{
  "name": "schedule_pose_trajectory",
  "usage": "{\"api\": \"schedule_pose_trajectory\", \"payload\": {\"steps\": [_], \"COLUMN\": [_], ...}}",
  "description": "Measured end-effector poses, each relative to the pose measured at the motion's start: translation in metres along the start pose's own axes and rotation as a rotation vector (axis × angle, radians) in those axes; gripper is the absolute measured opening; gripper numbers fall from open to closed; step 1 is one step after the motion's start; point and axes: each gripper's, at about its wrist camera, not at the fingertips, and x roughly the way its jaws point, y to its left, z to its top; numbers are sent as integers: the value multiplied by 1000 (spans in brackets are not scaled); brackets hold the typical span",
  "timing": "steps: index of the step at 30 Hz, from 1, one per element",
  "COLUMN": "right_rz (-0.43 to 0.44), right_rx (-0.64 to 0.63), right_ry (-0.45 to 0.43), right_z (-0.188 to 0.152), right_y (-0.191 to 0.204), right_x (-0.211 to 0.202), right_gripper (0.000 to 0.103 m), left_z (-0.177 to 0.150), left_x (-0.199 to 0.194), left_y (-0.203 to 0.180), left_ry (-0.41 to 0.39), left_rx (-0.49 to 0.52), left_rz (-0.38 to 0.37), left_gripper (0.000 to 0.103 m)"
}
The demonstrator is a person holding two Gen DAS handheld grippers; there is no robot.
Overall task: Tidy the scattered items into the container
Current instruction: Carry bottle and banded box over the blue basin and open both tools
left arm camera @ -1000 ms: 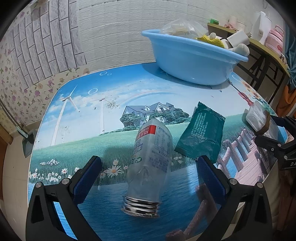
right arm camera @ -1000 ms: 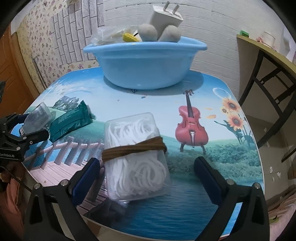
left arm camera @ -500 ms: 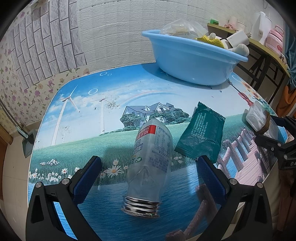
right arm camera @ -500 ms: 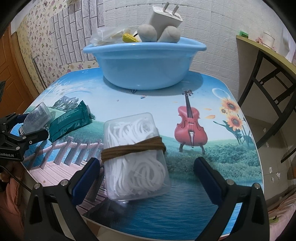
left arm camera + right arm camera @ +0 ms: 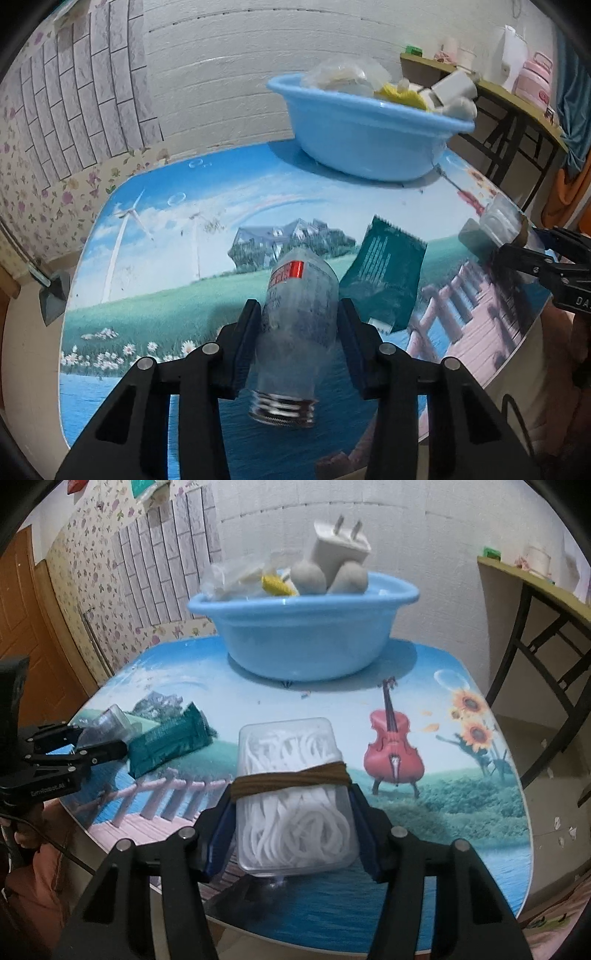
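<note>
Clear plastic is slippery: your left gripper [image 5: 299, 332] is closing on the bottle [image 5: 295, 332], your right gripper [image 5: 293, 819] on the box [image 5: 291, 794], both near the tabletop's [image 5: 424, 842] front edge; the heaped basin [image 5: 303, 635] may spill.

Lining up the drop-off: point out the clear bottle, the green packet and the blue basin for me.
clear bottle [image 5: 299, 317]: left wrist view, middle of its body.
green packet [image 5: 388, 277]: left wrist view, centre of its printed face.
blue basin [image 5: 306, 638]: right wrist view, front of its outer wall.
</note>
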Motion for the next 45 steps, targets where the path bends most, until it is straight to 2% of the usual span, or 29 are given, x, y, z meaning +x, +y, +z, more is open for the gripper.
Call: {"api": "schedule_pose_trajectory", "payload": {"steps": [8,20,23,28,31,36,41,43,45], "right_rz": [37,68,66,75,89,75,131,144,165], "right_rx": [15,34,40,35,36,28,15,1,-1], "right_ry": [-106,-128,-141,-221,-251,-269,-243,-212,-174], "right_z": [24,32,36,66,88,125,166,182,190], "right_y": [0,1,-2,-8,-13,-25,-35,-37,-43], "right_x": [-29,-34,-37,-59,-66,-55,-19,1,16], "right_gripper": [56,56,56,56,56,56,57,57,59], "left_z": [33,60,74,110,138,177,215,223,224], "left_x": [-31,-49,-49,-59,-51,-25,7,17,26], "left_y": [-7,-13,-17,-28,-34,-49,-62,-63,-57], "left_ry": [-112,-184,-186,-262,-282,-298,-301,-297,-266], "left_rx": [-22,-28,-19,11,33,78,124,144,152], "left_rz": [-29,-54,-71,-110,-131,-152,-197,-155,-165], "left_gripper": [39,38,38,38,38,38,37,41,53]}}
